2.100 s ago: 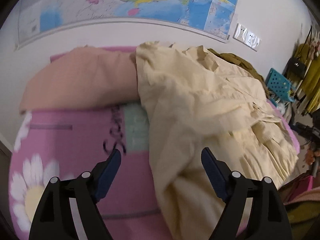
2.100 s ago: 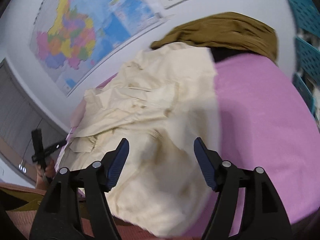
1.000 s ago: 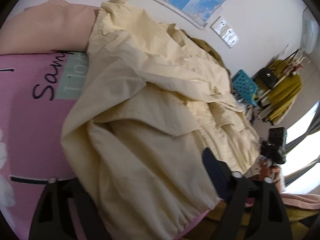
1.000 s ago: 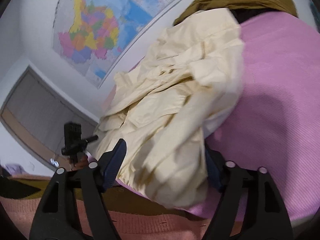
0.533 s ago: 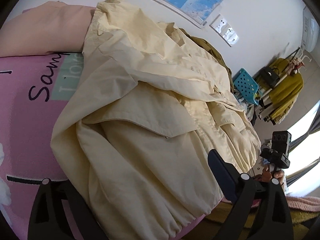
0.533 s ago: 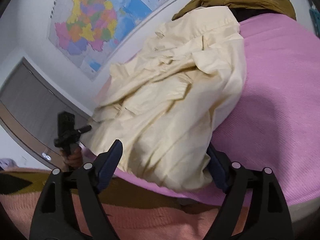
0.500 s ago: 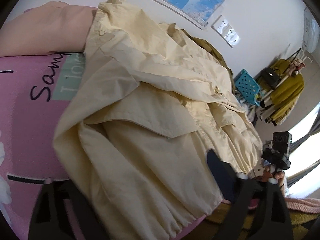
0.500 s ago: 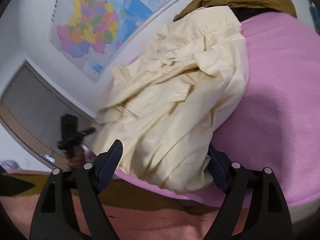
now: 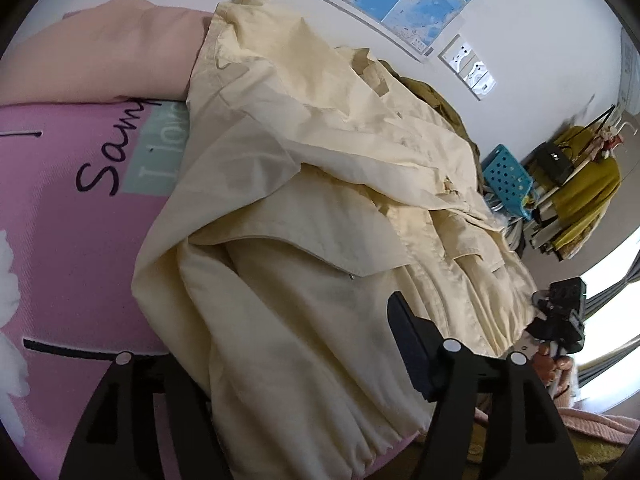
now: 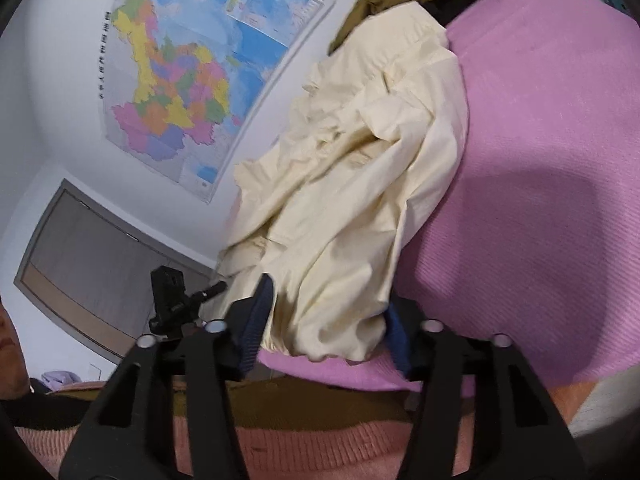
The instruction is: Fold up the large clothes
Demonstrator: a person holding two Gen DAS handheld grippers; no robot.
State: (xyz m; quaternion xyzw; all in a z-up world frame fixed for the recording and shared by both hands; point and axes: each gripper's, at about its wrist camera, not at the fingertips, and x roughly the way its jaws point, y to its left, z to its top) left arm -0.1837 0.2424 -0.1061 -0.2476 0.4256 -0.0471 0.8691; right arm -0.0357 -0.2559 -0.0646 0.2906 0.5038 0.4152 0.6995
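Left wrist view: the cream jacket [image 9: 320,208] lies rumpled on the pink bed [image 9: 72,240], its near hem between the closing jaws of left gripper [image 9: 296,344] and right gripper [image 10: 326,320], a grasp preceding, likely, an even lift.

Each camera sits just behind its claw, angled down and close over the bed [image 9: 60,216]. Both share the jacket [image 9: 320,208]: the left claw [image 9: 296,344] at one hem corner, the right claw [image 10: 328,312] at the other.
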